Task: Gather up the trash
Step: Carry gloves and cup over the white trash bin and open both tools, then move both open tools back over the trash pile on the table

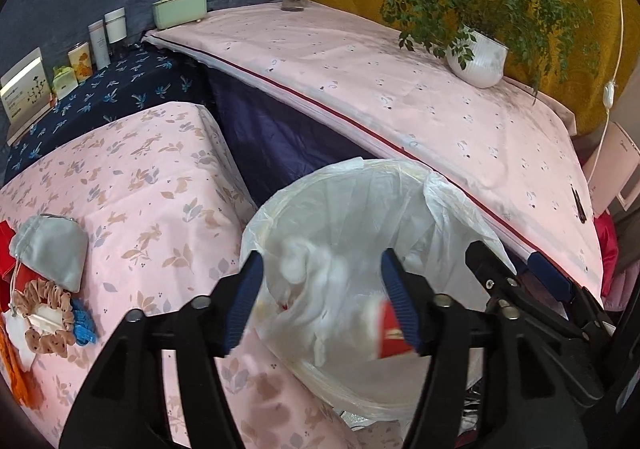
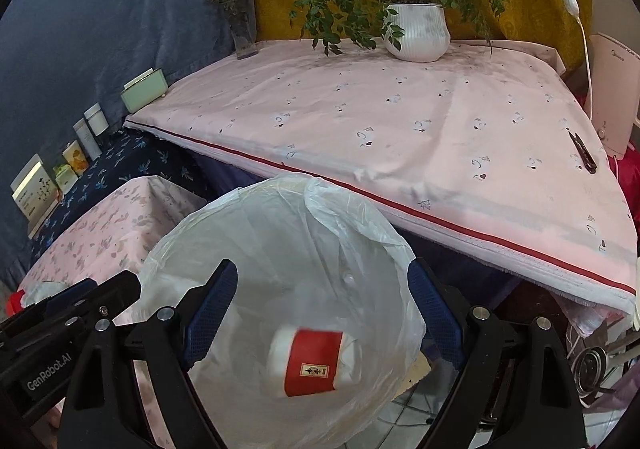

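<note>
Pink-clothed table (image 2: pixel 400 121); lined bin (image 2: pixel 224 233)

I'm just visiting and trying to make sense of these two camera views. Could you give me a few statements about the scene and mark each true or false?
1. The trash bin is lined with a white plastic bag. True.
2. A red and white paper cup lies on the pink table. False: it is inside the bag, blurred as if falling.
3. The right gripper is clamped on the cup. False: its jaws stand wide apart above the bin with nothing gripped.
4. A potted plant in a white pot stands on the pink-covered table. True.
5. The left gripper is shut. False: its jaws are open over the bin.
</note>
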`<state>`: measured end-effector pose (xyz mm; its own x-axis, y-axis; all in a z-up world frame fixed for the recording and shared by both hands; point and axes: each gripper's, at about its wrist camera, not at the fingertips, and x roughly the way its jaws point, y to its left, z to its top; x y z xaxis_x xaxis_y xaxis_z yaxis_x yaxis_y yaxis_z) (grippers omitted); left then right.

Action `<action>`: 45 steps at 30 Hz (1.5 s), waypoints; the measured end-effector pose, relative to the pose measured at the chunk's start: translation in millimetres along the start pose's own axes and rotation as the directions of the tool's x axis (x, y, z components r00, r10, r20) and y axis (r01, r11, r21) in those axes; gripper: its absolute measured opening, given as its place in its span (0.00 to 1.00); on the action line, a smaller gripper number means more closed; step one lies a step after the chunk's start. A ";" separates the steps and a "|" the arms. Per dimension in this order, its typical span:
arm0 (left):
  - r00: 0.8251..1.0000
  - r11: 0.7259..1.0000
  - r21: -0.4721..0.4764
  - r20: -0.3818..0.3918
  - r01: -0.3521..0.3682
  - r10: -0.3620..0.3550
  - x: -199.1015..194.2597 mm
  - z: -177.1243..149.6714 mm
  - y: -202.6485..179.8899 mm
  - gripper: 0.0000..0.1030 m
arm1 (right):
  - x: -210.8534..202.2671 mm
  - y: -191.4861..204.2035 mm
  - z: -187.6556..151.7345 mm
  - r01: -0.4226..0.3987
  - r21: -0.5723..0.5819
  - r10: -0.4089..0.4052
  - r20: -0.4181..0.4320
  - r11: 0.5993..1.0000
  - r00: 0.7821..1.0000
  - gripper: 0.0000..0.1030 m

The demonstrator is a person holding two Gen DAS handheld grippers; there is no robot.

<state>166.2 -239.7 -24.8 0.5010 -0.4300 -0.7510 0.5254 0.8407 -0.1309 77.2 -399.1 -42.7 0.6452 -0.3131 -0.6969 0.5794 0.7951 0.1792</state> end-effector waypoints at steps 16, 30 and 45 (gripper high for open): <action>0.998 0.997 -0.064 0.042 -0.048 0.051 -30.0 -8.3 36.2 0.68 | -28.8 28.0 -2.9 -0.011 -0.052 0.013 0.033 0.999 0.999 0.86; 0.970 0.957 -0.195 0.067 -0.216 0.233 -87.9 -46.9 116.7 0.86 | -68.4 94.6 -29.3 -0.112 -0.155 0.116 0.018 0.982 0.993 0.86; 0.931 0.879 -0.325 -0.017 -0.349 0.363 -119.3 -103.1 210.3 0.87 | -90.8 179.3 -73.4 -0.237 -0.280 0.228 -0.063 0.930 0.972 0.86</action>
<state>146.0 22.3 -29.4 0.6458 -0.0894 -0.7582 0.0637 0.9960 -0.0632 85.9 -190.0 1.7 0.7278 -0.0898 -0.6799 0.2465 0.9594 0.1371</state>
